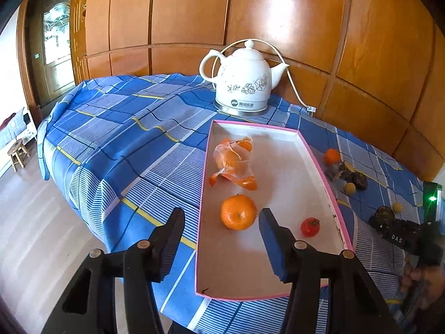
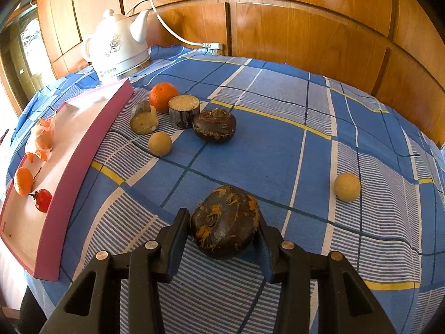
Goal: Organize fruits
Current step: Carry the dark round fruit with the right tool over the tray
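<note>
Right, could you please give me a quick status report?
Left gripper open, empty, over tray. Right gripper jaws around dark water chestnut on cloth. Nothing in the way.

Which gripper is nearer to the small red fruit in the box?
Left. The left gripper hangs open over the box's near end, beside the red fruit. The right gripper is outside the box, around a dark water chestnut.
</note>
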Demonstrator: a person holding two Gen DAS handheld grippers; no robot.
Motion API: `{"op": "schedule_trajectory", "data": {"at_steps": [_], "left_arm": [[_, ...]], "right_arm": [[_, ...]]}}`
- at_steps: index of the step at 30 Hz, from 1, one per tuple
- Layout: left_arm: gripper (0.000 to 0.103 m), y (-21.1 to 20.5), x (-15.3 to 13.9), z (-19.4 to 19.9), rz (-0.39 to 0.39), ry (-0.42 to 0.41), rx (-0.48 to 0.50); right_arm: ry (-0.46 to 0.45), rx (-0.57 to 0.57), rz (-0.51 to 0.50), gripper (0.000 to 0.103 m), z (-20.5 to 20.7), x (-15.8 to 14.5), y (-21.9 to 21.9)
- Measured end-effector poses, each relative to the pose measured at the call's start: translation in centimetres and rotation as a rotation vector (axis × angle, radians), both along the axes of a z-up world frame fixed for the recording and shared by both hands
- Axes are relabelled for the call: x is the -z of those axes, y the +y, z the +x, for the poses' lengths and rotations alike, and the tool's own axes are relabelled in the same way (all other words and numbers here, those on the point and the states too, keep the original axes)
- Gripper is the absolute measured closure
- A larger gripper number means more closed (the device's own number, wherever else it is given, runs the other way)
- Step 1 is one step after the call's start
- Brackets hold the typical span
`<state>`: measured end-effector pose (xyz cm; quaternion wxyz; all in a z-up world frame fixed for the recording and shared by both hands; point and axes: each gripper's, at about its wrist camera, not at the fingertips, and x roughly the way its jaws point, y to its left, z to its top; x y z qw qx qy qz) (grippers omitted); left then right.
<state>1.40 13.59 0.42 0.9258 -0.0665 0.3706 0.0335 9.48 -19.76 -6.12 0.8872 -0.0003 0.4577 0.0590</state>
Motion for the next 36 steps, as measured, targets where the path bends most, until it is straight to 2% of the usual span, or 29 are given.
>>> {"op": "schedule_trajectory", "data": {"at_steps": [7, 15, 19, 25, 36], "left_arm": [[0.047, -0.1, 0.1, 0.0, 0.002, -0.001, 0.001], [0.045, 0.1, 0.2, 0.1, -0.001, 0.0, -0.002], [0.045, 0.4, 0.5, 0.2, -0.004, 0.006, -0.008], [0.045, 0.7, 0.7, 0.4, -0.01, 0.013, -0.018], [0.045, 0.6, 1.0, 0.5, -0.007, 0.017, -0.012]], "right_arm": [[-0.04, -0.052, 0.039, 0.059, -0.5, -2.6, 1.8], [-0.063, -0.244, 0.089, 0.059, -0.5, -5.7, 7.4], [-0.04, -0.325, 0.129, 0.059, 0.5, -6.6, 10.4], [-0.019, -0.391, 0.091, 0.059, 1.2, -6.2, 13.9], [-0.001, -0.429, 0.049, 0.059, 1.4, -4.9, 15.7]]}}
